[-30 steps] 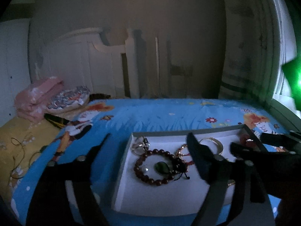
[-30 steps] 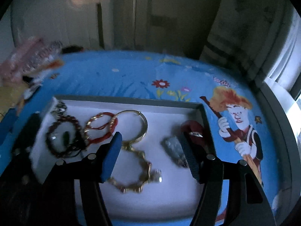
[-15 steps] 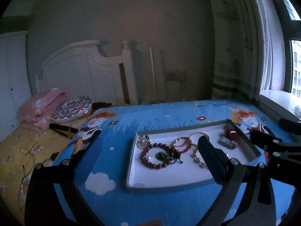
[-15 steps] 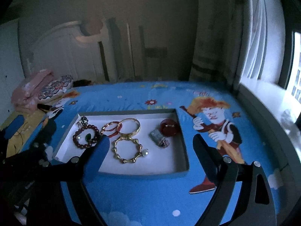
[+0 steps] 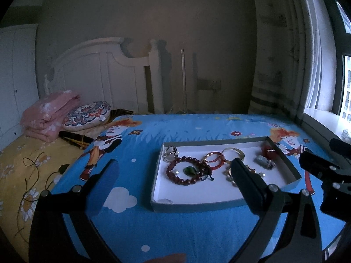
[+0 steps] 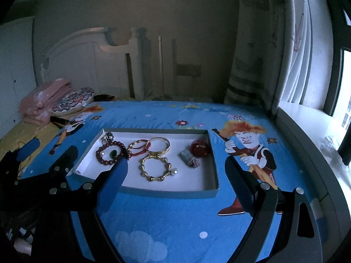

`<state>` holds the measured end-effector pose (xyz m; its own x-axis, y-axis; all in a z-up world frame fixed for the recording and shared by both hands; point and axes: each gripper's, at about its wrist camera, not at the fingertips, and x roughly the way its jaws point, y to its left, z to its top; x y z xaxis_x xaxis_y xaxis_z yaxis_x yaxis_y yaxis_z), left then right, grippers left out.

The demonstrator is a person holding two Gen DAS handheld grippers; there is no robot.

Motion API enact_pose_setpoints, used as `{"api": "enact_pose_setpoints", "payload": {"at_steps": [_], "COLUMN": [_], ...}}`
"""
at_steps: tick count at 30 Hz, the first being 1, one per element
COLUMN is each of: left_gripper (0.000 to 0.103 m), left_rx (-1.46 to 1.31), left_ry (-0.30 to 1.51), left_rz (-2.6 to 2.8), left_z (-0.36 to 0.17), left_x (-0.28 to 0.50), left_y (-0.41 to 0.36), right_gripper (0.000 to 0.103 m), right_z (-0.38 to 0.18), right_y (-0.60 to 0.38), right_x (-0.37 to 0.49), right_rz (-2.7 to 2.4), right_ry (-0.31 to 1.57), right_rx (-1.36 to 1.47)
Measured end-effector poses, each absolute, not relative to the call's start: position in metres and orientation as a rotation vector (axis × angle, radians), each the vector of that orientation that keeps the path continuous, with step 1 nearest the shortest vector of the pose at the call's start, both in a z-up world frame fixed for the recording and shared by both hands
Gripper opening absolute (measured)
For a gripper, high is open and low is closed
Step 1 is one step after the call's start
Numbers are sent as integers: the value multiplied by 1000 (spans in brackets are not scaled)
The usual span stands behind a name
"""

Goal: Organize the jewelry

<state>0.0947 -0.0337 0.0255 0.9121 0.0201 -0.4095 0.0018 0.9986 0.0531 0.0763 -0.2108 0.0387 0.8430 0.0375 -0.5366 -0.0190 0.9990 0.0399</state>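
Left gripper (image 5: pixel 175 186) hangs w/ jaws wide apart, nothing betw. them, above the blue cartoon-print bedsheet (image 5: pixel 186 230). Ahead sits a shallow grey cardboard tray w/ white floor (image 5: pixel 197 206), holding a dark red beaded bracelet (image 5: pixel 186 173) near a plain gold bangle (image 5: pixel 233 153).

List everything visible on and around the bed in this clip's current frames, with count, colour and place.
tray: 1, grey-green rim, white inside, on blue bedsheet
beaded bracelet: 1, dark red with green stone, tray's left part
red rings: 2, red and gold, overlapping, beside beads
gold bangle: 1, gold, tray's far middle
gold link bracelet: 1, gold, tray's centre
red round piece: 1, tray's right end
grey piece: 1, beside it
pink blanket: 1, folded, by headboard
patterned cushion: 1, beside blanket
left hand-held gripper: open, empty
right hand-held gripper: open, empty
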Motion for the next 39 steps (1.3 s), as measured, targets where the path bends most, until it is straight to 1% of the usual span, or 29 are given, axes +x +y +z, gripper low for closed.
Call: {"api": "enact_pose_setpoints", "payload": {"at_steps": [39], "left_gripper": [98], "left_rx": [49], "left_ry": [464], "left_rz": [-20], "left_z": [21], "left_x": [92], "left_y": [-45], "right_gripper": [85], "right_z": [41], "right_y": [-214], "right_x": [69], "right_rz": [25], "right_ry": [563], "right_rx": [21]}}
